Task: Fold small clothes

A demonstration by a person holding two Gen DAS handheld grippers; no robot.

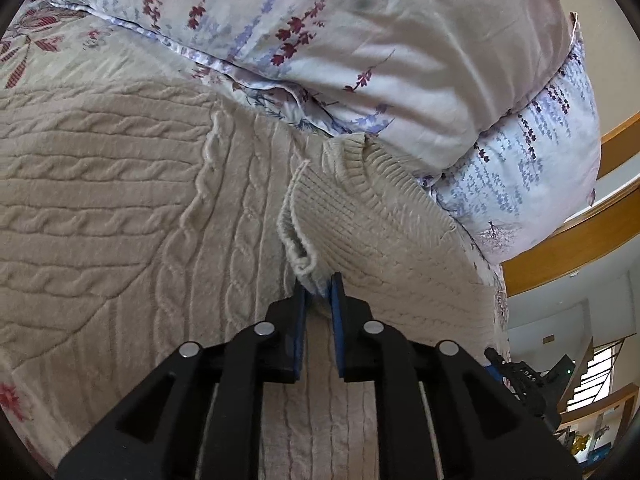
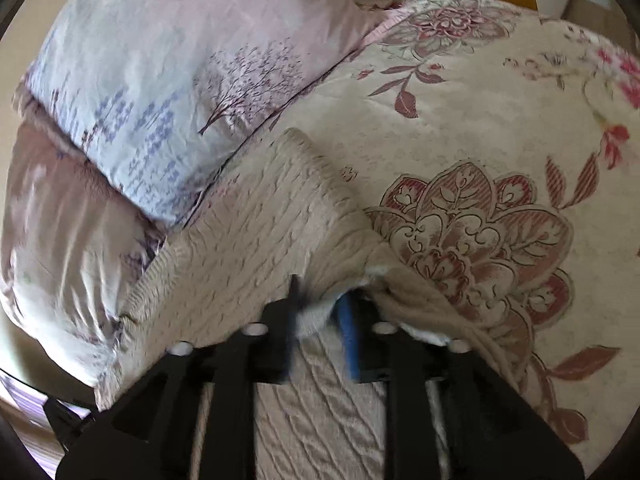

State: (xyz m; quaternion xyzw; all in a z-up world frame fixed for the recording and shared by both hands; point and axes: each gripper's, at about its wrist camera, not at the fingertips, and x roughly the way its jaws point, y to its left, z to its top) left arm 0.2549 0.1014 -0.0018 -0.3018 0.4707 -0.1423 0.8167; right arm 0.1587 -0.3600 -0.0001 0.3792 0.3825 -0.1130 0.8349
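A cream cable-knit sweater (image 1: 120, 208) lies spread on the bed. In the left wrist view my left gripper (image 1: 319, 286) is shut on its ribbed hem corner (image 1: 360, 216), which is folded up and over the body. In the right wrist view, which is blurred, my right gripper (image 2: 320, 312) is shut on another edge of the same sweater (image 2: 256, 224), lifted into a ridge. The right gripper's body shows in the left view (image 1: 528, 384) at the lower right.
The sweater rests on a floral bedspread (image 2: 480, 128). Floral pillows (image 1: 360, 40) and a folded duvet (image 2: 140, 80) lie right behind it, touching the hem. A wooden bed rail (image 1: 572, 248) and stairs are to the right.
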